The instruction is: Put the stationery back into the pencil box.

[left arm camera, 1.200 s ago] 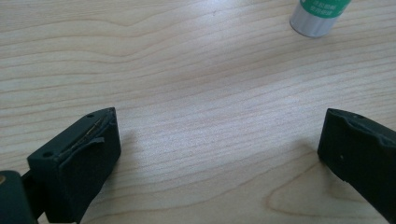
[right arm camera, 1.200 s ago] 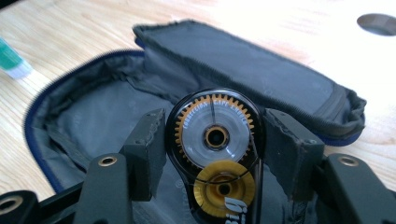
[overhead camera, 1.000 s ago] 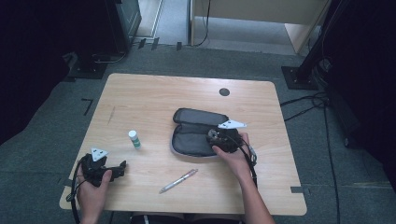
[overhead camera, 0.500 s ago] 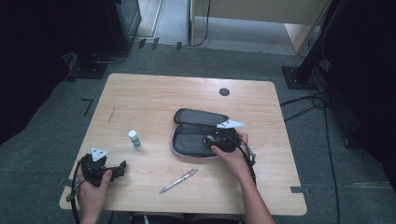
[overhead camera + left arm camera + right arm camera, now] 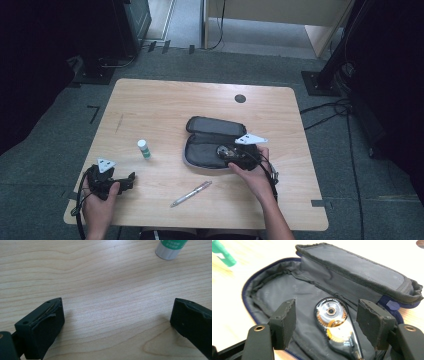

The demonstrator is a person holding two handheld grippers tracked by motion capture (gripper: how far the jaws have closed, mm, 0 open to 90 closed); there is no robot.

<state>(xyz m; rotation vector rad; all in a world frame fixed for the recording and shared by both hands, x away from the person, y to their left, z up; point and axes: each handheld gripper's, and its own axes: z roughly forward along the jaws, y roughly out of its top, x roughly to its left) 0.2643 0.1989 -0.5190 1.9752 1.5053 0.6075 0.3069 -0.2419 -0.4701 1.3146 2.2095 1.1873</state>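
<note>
A light wooden table (image 5: 165, 105) with rounded corners is seen at the centre of the frame, a dark round grommet (image 5: 240, 98) set near its far edge. Grey carpet (image 5: 50, 160) is laid around it. Dark equipment stands (image 5: 100, 45) are placed at upper left, pale wooden furniture (image 5: 280, 12) at top, black cables (image 5: 330, 107) at right.

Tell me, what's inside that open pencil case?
A correction tape dispenser lies in the pencil case, between the open right gripper jaws. Its lower end is hidden.
</note>
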